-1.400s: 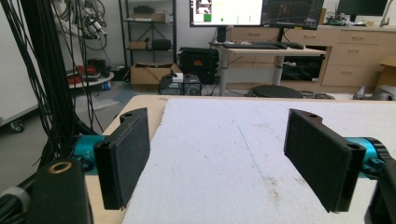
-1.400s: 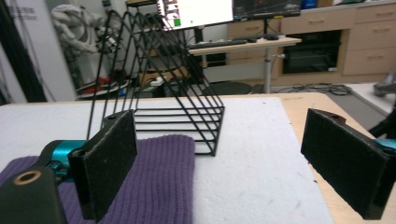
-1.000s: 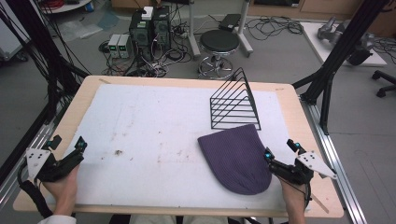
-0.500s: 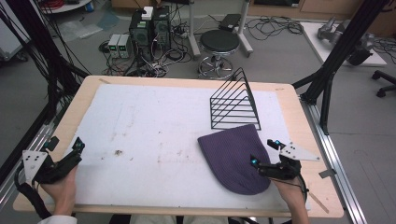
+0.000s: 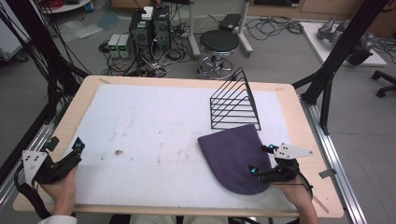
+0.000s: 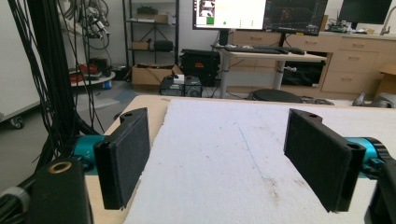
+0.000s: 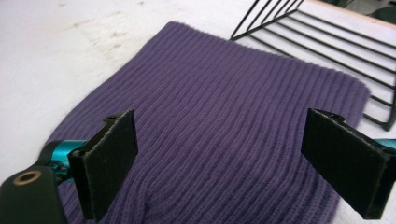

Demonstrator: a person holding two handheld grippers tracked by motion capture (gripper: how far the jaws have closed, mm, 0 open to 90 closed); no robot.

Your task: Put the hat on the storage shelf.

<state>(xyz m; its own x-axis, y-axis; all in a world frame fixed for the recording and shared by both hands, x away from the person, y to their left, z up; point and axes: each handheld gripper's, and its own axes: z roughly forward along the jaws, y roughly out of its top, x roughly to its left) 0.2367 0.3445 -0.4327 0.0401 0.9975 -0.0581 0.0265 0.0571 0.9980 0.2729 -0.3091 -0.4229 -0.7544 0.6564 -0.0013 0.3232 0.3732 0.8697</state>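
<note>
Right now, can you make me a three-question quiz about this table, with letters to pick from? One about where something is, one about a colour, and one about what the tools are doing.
1. Where is the wire rack compared with the knit hat?
A. Just beyond the hat, farther from the person
B. On top of the hat
C. At the table's left edge

2. What colour is the hat?
A. Yellow
B. Purple
C. White

3. What is the right tool doing?
A. Shut on the rack
B. Shut on the hat
C. Open over the hat

Answers:
1. A, since the high view shows the rack standing right behind the hat's far edge.
2. B, since the ribbed knit looks purple in the high view and the right gripper view.
3. C, since its jaws stand wide apart with the hat lying flat between and below them. The left tool is open too, over the white mat.
</note>
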